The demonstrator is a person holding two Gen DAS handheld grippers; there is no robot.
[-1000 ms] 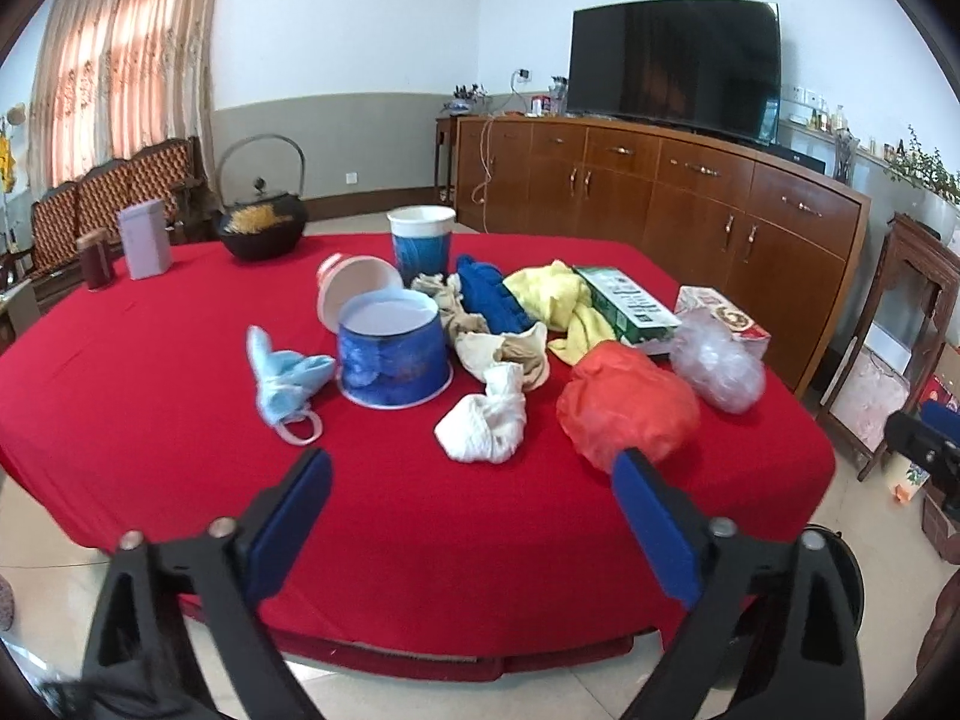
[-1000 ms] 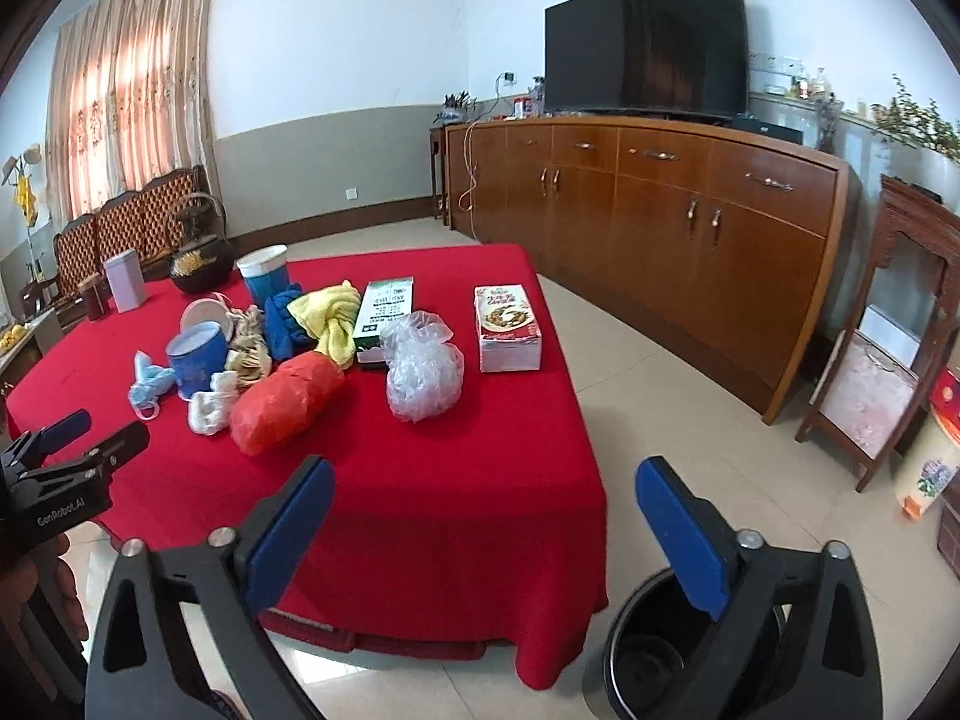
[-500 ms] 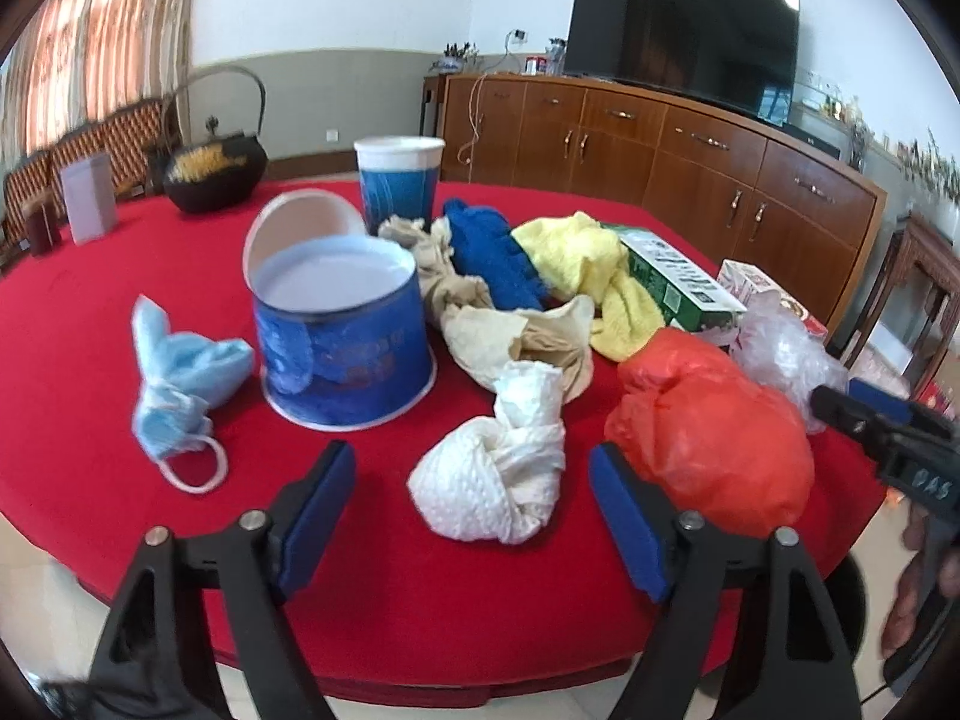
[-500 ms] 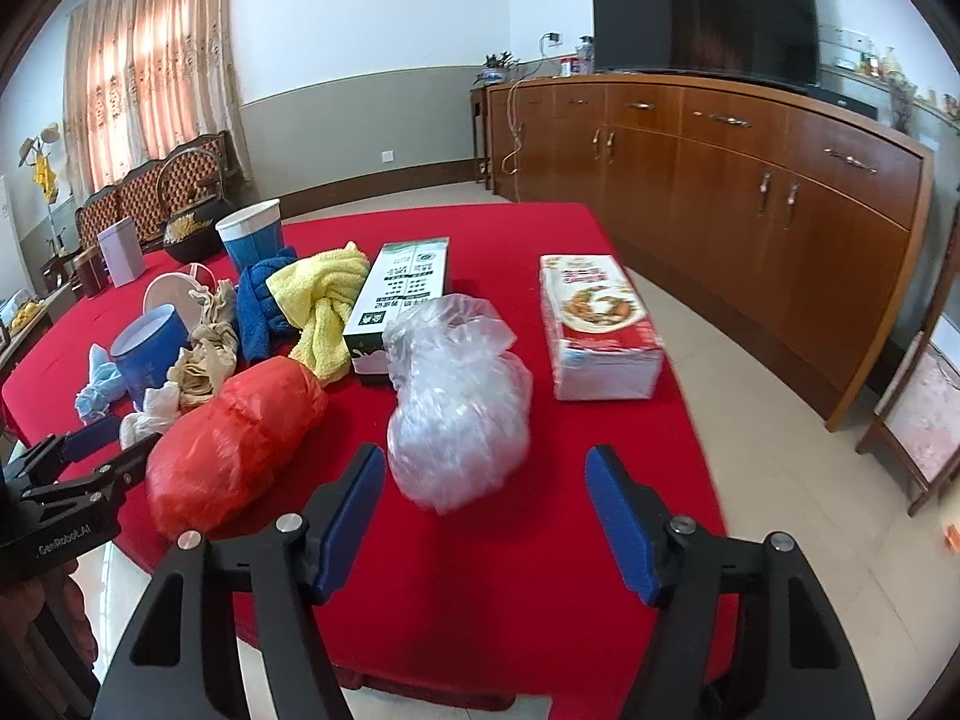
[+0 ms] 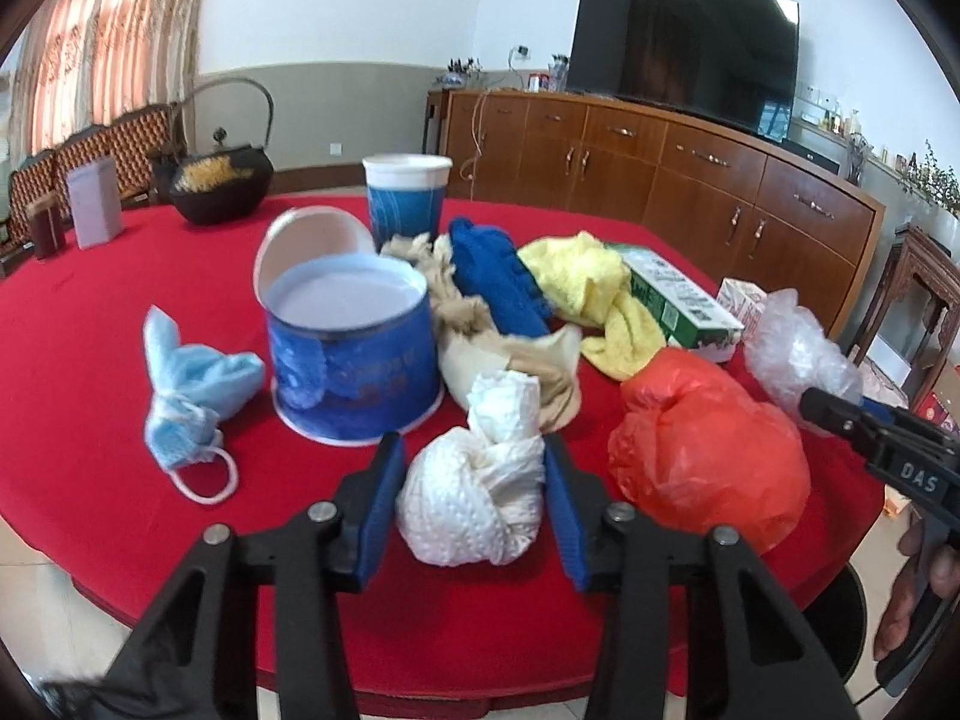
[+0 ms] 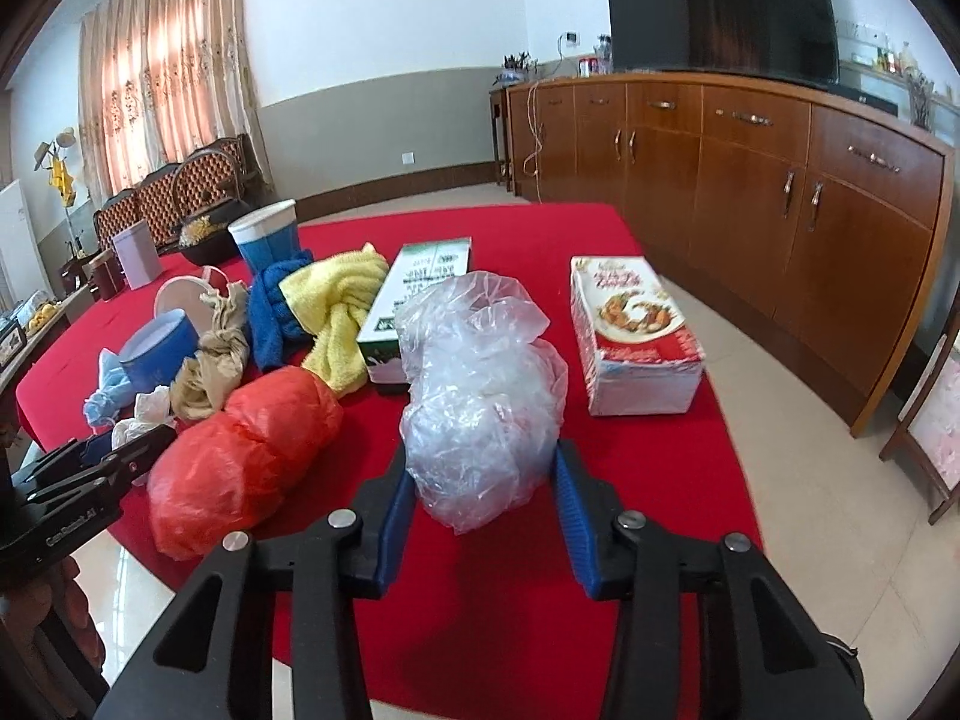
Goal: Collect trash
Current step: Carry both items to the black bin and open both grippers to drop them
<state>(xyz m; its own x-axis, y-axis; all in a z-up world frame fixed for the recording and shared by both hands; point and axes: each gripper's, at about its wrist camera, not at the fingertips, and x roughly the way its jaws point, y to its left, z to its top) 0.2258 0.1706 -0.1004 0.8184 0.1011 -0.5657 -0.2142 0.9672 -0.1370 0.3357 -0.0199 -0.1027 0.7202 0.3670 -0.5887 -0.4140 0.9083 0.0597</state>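
Note:
A crumpled white paper wad (image 5: 474, 492) lies on the red tablecloth (image 5: 90, 408). My left gripper (image 5: 474, 480) has its blue pads on either side of the wad, closing on it. A clear crumpled plastic bag (image 6: 483, 396) lies near the table's front edge. My right gripper (image 6: 483, 492) has its pads against both sides of the bag. An orange plastic bag (image 5: 708, 456) lies between the two; it also shows in the right wrist view (image 6: 240, 450).
A blue paper tub (image 5: 354, 354), a blue face mask (image 5: 192, 396), beige, blue (image 5: 498, 282) and yellow (image 5: 594, 294) cloths, a green box (image 6: 420, 294), a food box (image 6: 636, 330), a blue cup (image 5: 408, 204) and a black kettle (image 5: 219, 186) stand on the table. A wooden sideboard (image 6: 780, 192) runs along the right.
Both grippers moved forward to the table and narrowed. The left one now brackets the white paper wad, the right one the clear plastic bag.

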